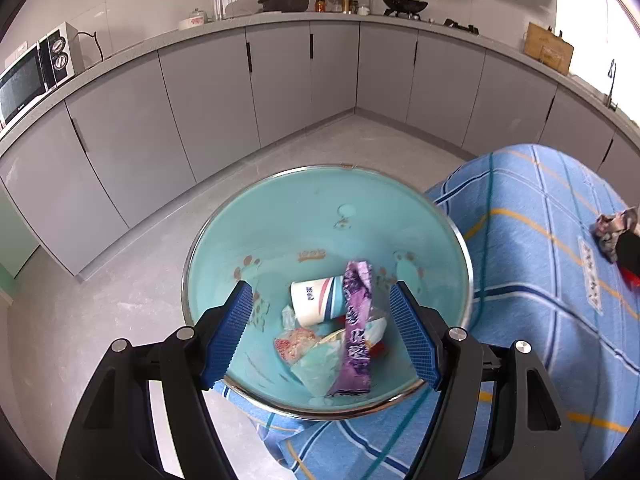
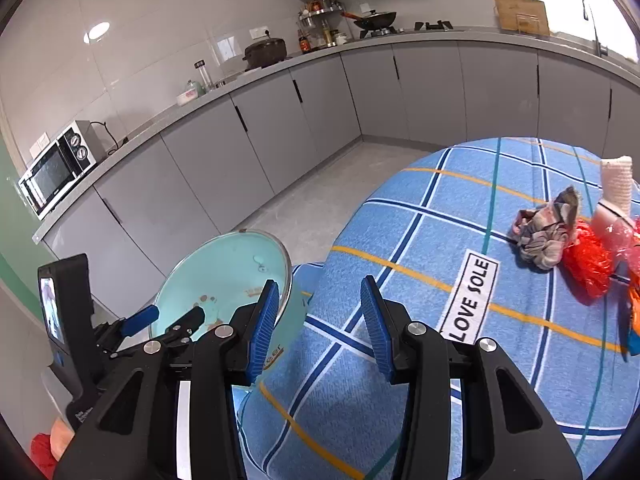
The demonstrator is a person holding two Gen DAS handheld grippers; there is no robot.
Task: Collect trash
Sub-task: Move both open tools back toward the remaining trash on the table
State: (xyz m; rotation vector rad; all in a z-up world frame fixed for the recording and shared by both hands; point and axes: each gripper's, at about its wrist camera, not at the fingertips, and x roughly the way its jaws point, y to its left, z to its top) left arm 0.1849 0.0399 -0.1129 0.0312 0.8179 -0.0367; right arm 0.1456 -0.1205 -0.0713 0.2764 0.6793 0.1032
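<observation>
While the left gripper (image 1: 320, 330) hung wide and empty over the teal bin (image 1: 280, 216), the right gripper (image 2: 318, 326), also wide and empty, needed to reach the crumpled wrapper (image 2: 546, 232) at right and pinch its bulk.

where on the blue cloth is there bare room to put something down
The widest bare patch of the checked cloth lies between the teal bin and the LOVE SOLE label, ahead of the open right gripper. It gets crowded at the far right: crumpled wrapper, red plastic and a white roll cluster there. The bin already holds a paper cup and a purple wrapper.
</observation>
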